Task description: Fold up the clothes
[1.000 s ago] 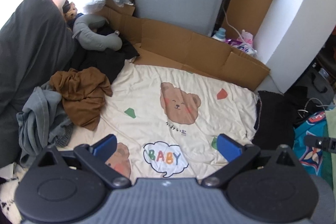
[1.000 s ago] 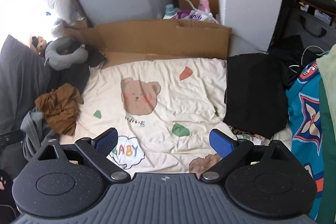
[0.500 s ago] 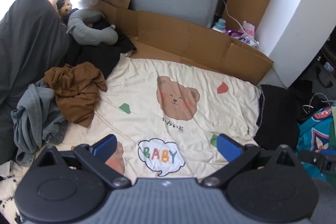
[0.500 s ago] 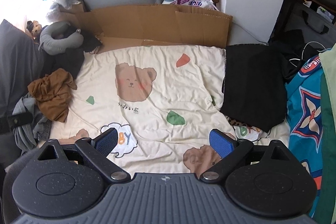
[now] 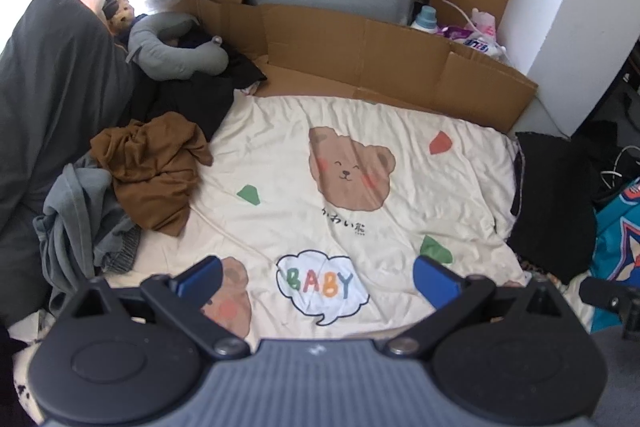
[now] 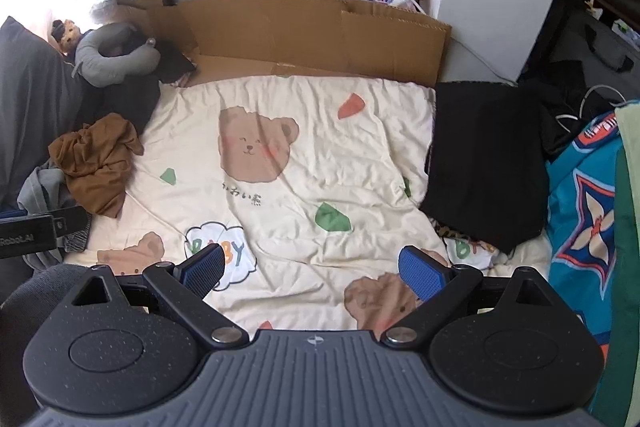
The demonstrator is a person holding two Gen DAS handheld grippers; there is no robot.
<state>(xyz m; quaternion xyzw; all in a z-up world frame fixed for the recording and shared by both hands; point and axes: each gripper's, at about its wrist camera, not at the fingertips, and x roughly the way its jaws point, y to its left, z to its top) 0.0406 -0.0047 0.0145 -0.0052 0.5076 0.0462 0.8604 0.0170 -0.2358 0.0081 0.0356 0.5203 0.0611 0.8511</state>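
Clothes wait in a crumpled heap at the left edge of a cream bear-print blanket (image 5: pixel 360 131): a brown garment (image 5: pixel 156 163) on top, partly over a grey garment (image 5: pixel 76 215) that lies nearer me. A flat black garment (image 6: pixel 484 163) rests on the blanket's right edge.

I hold both tongs above the near end of the blanket. The left gripper (image 5: pixel 316 277) has its blue pads spread wide with nothing between them; the right gripper (image 6: pixel 312 267) is likewise wide apart and empty.

The brown garment lies ahead and to the left of both tongs, with its longer run going from far-left down toward me. My left gripper is clearly the nearer one, so I judge it should reach left and forward for that piece. The black garment sits ahead-right of my right gripper, close beside it.

Compared with a second ago, both cameras have risen and tipped down slightly: the blanket shows more fully, the heap sits lower in view, and the pads are just as wide.
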